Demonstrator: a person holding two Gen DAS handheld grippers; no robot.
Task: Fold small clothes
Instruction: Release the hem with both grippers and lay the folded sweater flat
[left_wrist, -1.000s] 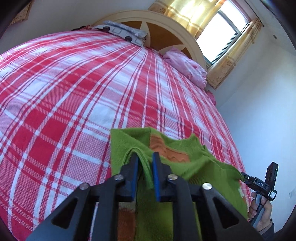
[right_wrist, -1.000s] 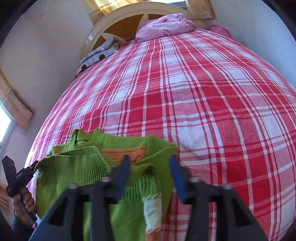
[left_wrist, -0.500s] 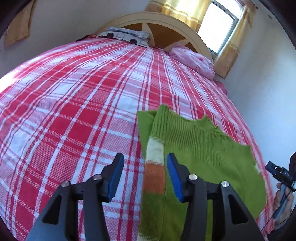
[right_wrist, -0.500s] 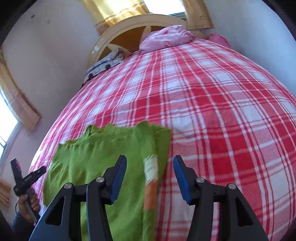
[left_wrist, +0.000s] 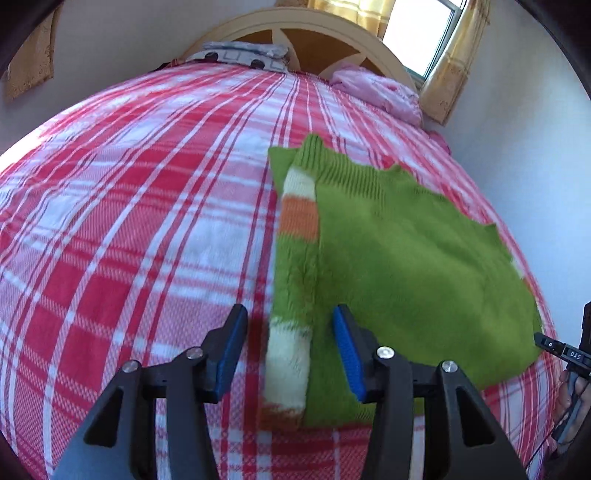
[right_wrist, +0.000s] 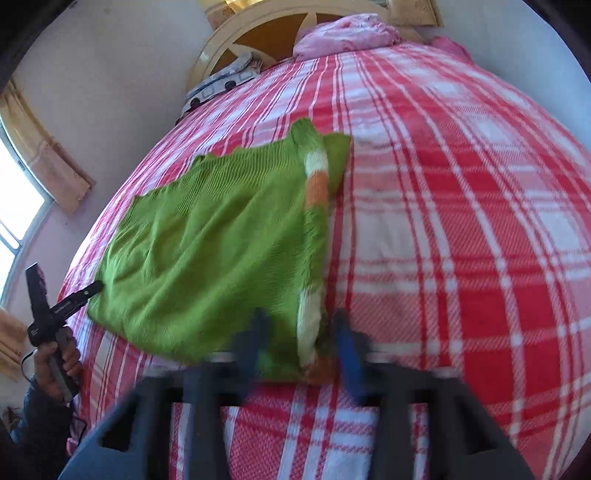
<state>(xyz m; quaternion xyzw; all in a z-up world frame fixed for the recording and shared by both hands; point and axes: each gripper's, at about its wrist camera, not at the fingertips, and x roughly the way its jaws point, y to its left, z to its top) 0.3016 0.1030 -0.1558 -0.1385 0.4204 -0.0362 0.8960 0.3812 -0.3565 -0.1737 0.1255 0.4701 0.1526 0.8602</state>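
A small green knit sweater lies flat on the red-and-white plaid bedspread, one striped sleeve folded along its edge. My left gripper is open and hovers over the sleeve's near end without touching it. In the right wrist view the same sweater and sleeve lie ahead. My right gripper is blurred, its jaws closing but still apart above the sweater's near corner. Nothing is pinched between them. Each view shows the other gripper at the sweater's far corner, held in a hand.
A pink pillow and a patterned pillow lie against the round headboard at the far end. A white wall runs close along the sweater's side of the bed. Plaid bedspread stretches wide on the other side.
My left gripper let go of the green fabric and opened. Both grippers drew back toward the near edge, leaving the sweater flat. The right jaws stand closer together and are blurred.
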